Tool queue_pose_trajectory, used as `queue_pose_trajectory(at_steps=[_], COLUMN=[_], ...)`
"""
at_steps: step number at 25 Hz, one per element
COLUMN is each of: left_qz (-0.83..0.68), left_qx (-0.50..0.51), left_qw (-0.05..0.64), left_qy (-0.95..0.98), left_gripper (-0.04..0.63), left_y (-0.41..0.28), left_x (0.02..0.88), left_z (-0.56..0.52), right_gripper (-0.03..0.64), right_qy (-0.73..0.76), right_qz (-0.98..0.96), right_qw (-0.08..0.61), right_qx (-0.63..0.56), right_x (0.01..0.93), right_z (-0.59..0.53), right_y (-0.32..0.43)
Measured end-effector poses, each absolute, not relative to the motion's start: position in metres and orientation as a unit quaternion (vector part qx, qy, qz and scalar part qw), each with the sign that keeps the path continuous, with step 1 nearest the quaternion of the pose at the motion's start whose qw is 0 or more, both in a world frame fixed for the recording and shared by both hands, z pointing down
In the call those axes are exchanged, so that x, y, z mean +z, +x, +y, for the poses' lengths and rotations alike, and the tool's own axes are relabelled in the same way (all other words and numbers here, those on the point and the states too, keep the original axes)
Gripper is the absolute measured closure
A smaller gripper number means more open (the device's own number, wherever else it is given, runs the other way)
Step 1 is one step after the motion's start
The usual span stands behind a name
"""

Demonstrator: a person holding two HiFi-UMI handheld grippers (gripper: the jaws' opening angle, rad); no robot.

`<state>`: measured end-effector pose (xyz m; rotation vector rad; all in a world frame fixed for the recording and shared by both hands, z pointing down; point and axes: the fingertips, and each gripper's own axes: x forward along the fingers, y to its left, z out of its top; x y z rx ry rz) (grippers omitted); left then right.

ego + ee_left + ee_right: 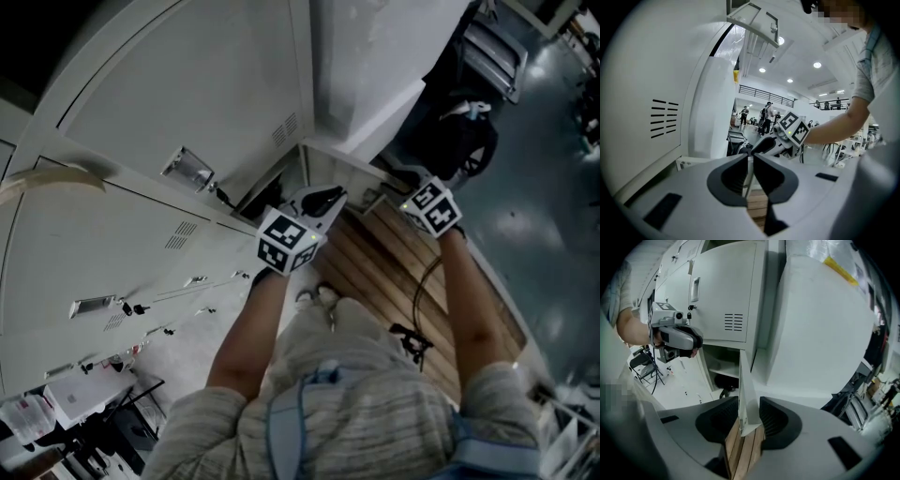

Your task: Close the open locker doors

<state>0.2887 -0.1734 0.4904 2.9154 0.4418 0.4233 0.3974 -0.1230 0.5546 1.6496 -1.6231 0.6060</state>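
Observation:
In the right gripper view, the open locker door (744, 390) shows edge-on, running from the open compartment (723, 369) down to its lower corner. That corner lies between the jaws of my right gripper (745, 416), which stand open, their pads just clear of the metal. My left gripper (751, 155) is shut with nothing visibly held. In the right gripper view it (679, 336) hovers in front of the closed lockers, left of the door. From the head view both grippers (326, 199) (401, 187) sit at the open compartment's mouth.
Closed grey lockers (159, 112) with vents, handles and keys fill the left. A large white plastic-wrapped unit (825, 329) stands right of the door. Under me is a wooden slat platform (389, 272). A dark seat (455, 141) and a cart (52, 408) are nearby.

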Motion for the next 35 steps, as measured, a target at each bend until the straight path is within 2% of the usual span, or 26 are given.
queue_pose_trajectory(at_steps=[13,35], left_qz=[0.135,0.09], left_qx=[0.14,0.145], left_qw=[0.083,0.111], left_qy=[0.977,0.979], left_gripper=[0.571,0.571], left_y=[0.282,0.211], left_x=[0.49,0.508], left_z=[-0.176,-0.196], right_gripper=[0.5,0.502], right_qy=[0.623,0.533], right_qz=[-0.646,-0.732], right_qw=[0.363,0.242], right_qx=[0.251,0.349], right_x=[0.566,0.566], right_z=[-0.126,-0.142], right_y=[0.386,0.259])
